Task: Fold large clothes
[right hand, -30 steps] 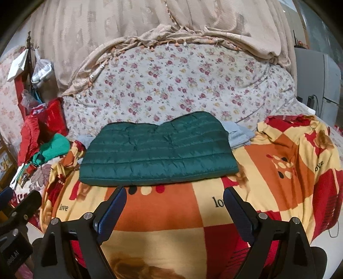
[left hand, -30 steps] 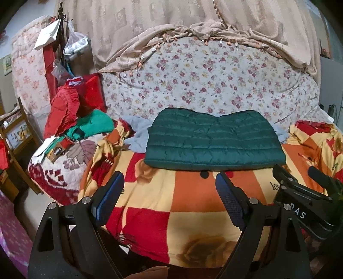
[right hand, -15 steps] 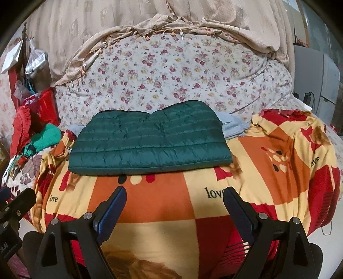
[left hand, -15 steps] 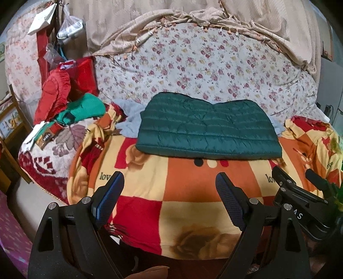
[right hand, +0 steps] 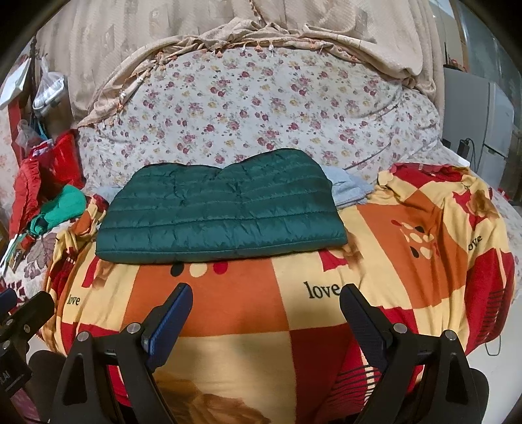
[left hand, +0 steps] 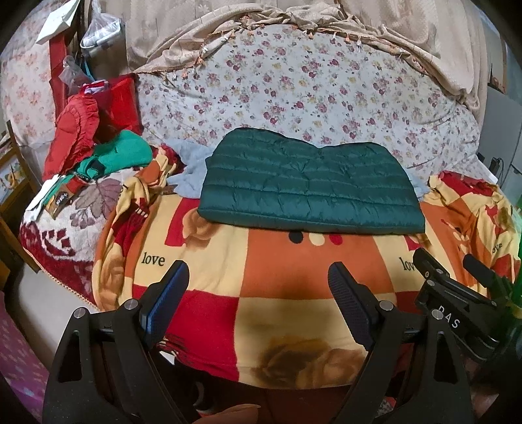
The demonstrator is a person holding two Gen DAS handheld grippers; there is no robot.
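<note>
Jacket (left hand: 310,189), dark green and quilted, folded flat on a checked red, orange and cream blanket (left hand: 267,277) covering the bed; pale blue cloth (left hand: 191,169) peeking from under its far edge. Floral quilt (left hand: 310,91) banked behind, beige drape (left hand: 293,19) above. Red and green clothes (left hand: 98,143) heaped left. Near blanket edge bare, open between jacket and both tools. Left gripper (left hand: 257,293) spread wide, empty, short of the jacket. Right gripper (right hand: 264,310) likewise spread, nothing pinched.
</note>
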